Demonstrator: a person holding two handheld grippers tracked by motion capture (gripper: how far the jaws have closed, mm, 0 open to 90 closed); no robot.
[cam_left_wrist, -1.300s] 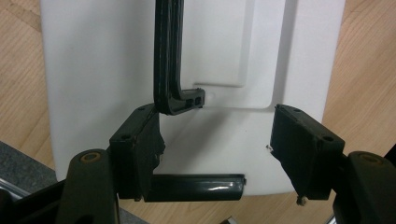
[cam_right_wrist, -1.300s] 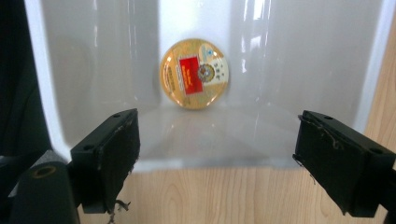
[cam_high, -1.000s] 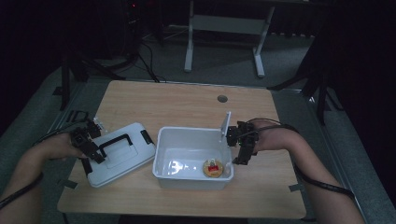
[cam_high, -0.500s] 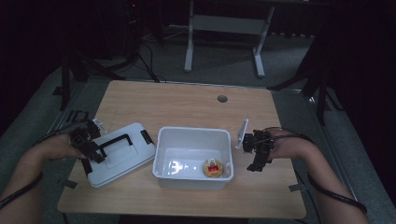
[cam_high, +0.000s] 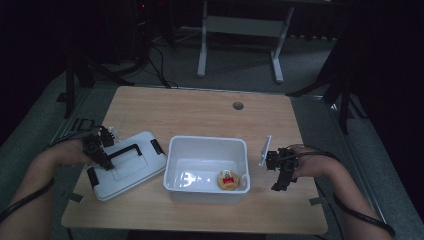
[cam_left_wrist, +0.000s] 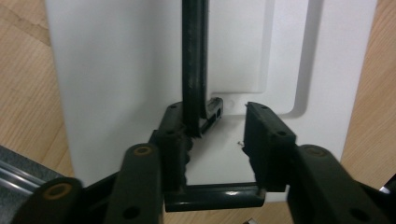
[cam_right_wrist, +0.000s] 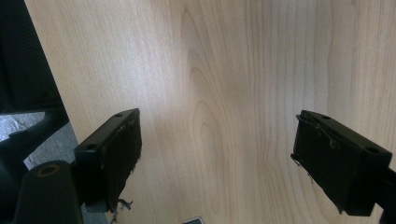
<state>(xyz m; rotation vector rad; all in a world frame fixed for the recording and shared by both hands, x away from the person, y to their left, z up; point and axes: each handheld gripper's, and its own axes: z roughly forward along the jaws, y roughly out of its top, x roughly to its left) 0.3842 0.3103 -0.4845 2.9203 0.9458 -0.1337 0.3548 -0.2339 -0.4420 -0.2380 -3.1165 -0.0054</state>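
Your left gripper (cam_high: 100, 150) sits on top of the white lid (cam_high: 127, 167), which lies flat on the table (cam_high: 200, 112) just left of the white bin (cam_high: 207, 167), touching or nearly touching its left wall. In the left gripper view the jaws have just been closing in around the lid's black handle (cam_left_wrist: 192, 65): the left pad is right up against the bar, the other pad is clear of it with a gap showing, so it's narrowed around the handle but not clamped yet. Black latches show at the lid's ends in the high view. Your right gripper (cam_high: 280, 172) is over bare wood just to the right of the bin, jaws spread wide with nothing between them; the right gripper view has just wood grain between the two pads (cam_right_wrist: 114, 149). A flat pale plate stands up on top of that gripper. Inside the bin, in the near right corner, there's a small round yellowish thing (cam_high: 228, 180) with a red label on it, but it's too small and dim to read any writing, and there's no legible brand on the lid or bin either. A round grommet hole (cam_high: 238, 106) sits in the table's far side.
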